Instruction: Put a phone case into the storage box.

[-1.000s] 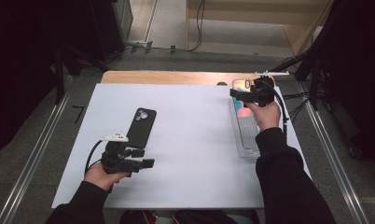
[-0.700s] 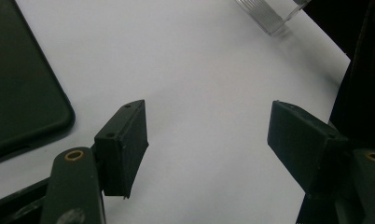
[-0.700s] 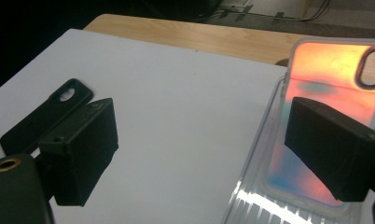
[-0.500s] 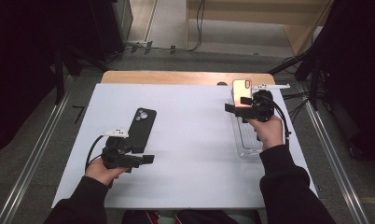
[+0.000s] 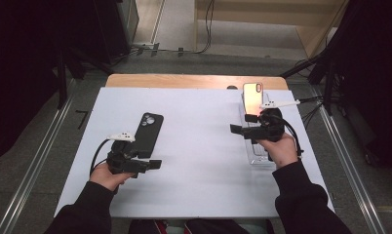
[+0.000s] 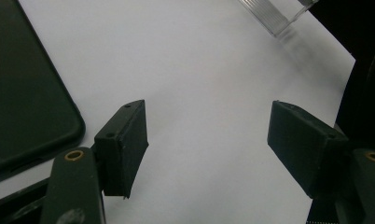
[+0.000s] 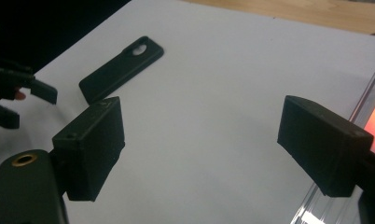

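Your left gripper point(image 5: 154, 165) (jaws released, empty) sits nearer the black phone case point(image 5: 146, 134), whose long axis runs away from you.

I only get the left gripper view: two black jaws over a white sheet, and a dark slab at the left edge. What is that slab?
Observer: A black phone case, lying flat on the white table. The high view shows a camera cut-out at its far end.
Operator: And the clear ridged thing in my top corner?
Observer: A corner of a long clear tray near the table's right edge.
Operator: Anything in it?
Observer: A phone with a glowing screen is at its far end.
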Demonstrator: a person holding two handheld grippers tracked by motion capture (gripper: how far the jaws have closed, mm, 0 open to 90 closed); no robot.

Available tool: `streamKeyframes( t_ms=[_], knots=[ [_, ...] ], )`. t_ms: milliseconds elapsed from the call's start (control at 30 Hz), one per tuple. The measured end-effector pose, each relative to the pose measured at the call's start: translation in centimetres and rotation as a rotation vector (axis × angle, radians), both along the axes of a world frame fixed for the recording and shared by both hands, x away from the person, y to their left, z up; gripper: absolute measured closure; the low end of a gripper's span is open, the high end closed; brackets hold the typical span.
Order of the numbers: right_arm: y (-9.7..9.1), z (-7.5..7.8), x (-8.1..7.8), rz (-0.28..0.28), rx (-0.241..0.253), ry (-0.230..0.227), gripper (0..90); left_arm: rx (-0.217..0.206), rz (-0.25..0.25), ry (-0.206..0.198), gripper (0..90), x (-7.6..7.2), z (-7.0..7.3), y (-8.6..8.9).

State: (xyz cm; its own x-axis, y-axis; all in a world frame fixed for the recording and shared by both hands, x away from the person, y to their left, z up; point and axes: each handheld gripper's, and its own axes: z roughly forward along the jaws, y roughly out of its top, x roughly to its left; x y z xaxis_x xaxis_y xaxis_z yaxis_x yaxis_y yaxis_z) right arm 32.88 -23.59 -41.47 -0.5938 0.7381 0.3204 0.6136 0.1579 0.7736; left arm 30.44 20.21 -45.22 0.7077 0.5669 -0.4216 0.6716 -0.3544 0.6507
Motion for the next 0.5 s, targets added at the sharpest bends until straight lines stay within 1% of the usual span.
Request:
streamKeyframes(
  t_ms=[267, 333, 500],
  knots=[
    [0.4, -0.6, -2.2, 0.076, 0.005, 0.022, 13.8, -0.006, -0.009, -0.003, 28.9, -0.1, 0.1, -0.1],
    [0.5, -0.8, -2.8, 0.095, 0.000, 0.028, 14.6, -0.012, -0.009, -0.002, 28.9, -0.1, 0.1, -0.1],
    [0.9, -1.3, -4.1, 0.138, -0.009, 0.034, 14.8, -0.009, -0.013, -0.004, 28.8, -0.2, 0.1, 0.0]
  ],
)
